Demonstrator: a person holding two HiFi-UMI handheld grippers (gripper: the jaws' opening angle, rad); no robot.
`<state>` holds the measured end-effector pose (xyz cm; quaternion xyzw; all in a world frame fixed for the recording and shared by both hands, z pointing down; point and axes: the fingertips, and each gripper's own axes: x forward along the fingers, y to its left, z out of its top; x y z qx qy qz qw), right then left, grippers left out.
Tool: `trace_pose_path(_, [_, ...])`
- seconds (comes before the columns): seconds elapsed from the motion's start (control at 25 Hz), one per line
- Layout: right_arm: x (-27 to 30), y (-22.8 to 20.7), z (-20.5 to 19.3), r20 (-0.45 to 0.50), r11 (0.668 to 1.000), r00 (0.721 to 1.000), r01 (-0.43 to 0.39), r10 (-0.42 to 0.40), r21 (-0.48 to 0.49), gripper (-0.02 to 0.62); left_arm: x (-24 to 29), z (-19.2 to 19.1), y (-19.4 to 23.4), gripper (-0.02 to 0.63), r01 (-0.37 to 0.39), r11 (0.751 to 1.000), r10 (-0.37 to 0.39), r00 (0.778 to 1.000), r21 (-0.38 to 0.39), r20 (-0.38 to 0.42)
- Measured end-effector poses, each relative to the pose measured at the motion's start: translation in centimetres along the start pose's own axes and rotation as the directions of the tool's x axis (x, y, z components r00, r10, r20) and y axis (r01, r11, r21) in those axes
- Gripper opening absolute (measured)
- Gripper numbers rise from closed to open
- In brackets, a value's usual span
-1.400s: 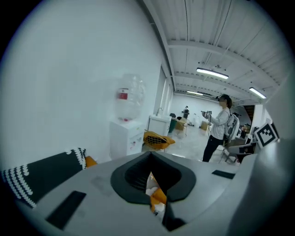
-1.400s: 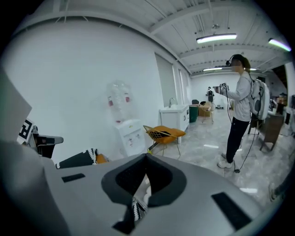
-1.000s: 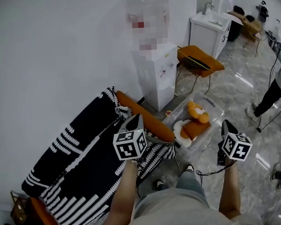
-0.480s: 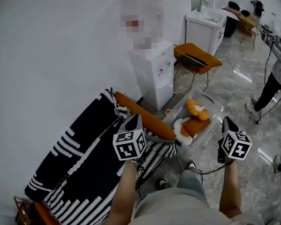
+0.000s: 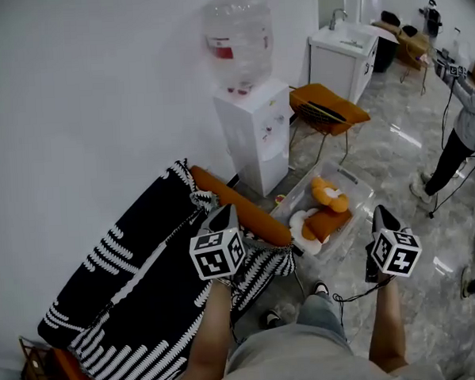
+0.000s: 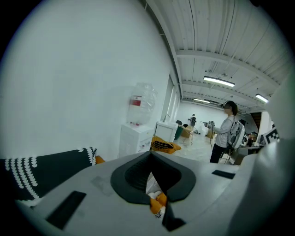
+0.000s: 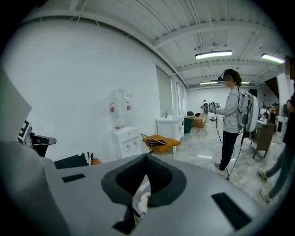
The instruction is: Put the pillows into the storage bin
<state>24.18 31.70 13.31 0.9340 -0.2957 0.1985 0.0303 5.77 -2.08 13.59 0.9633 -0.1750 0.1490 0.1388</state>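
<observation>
The left gripper's [image 6: 150, 154] fingers were pressed together at their tips with nothing pinched between them, and the right gripper's [image 7: 146, 156] fingers met at the tips in the same way, also empty. Through the slit below each pair of closed tips a bit of the orange and white pillows [image 6: 157, 201] showed, farther off and untouched. In the head view the left gripper [image 5: 223, 214] hung over the orange armrest [image 5: 251, 215] of a sofa, and the right gripper [image 5: 379, 213] hung over the grey marble floor [image 5: 417, 215], the two well apart with the storage bin [image 5: 356, 185] on the floor between them and a little beyond. Each gripper carried its marker cube [image 5: 218, 254], and a bare forearm [image 5: 209, 338] ran back from each toward the person's body at the bottom edge. The pillows [image 5: 326, 212] lay inside the clear storage bin, one orange plush piece toward its far end and a white and orange one nearer the sofa. The bin stood just beside the armrest. A black and white patterned throw [image 5: 131, 286] covered the sofa along the white wall. Past the bin stood a white water dispenser [image 5: 254, 137] with a bottle [image 5: 237, 34] on top, then an orange chair [image 5: 326, 109] and a white sink cabinet [image 5: 342, 57]. Another person [image 7: 233, 126] with a backpack stood on the floor to the right, well away from the bin.
</observation>
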Motion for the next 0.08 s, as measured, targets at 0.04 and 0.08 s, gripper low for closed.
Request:
trace_pose_path(0.04, [-0.12,-0.02,-0.06,0.000,1.000,1.000,0.002,-0.002,0.000,0.001,-0.10,-0.09,-0.03,0.011,0.000,1.000,0.000,1.000,-0.002,0.000])
trace_pose_path(0.08, [-0.25,-0.05,-0.12,0.000,1.000,1.000,0.005,-0.005,-0.001,0.001,-0.20,-0.18,-0.07,0.011,0.000,1.000,0.000,1.000,-0.004,-0.001])
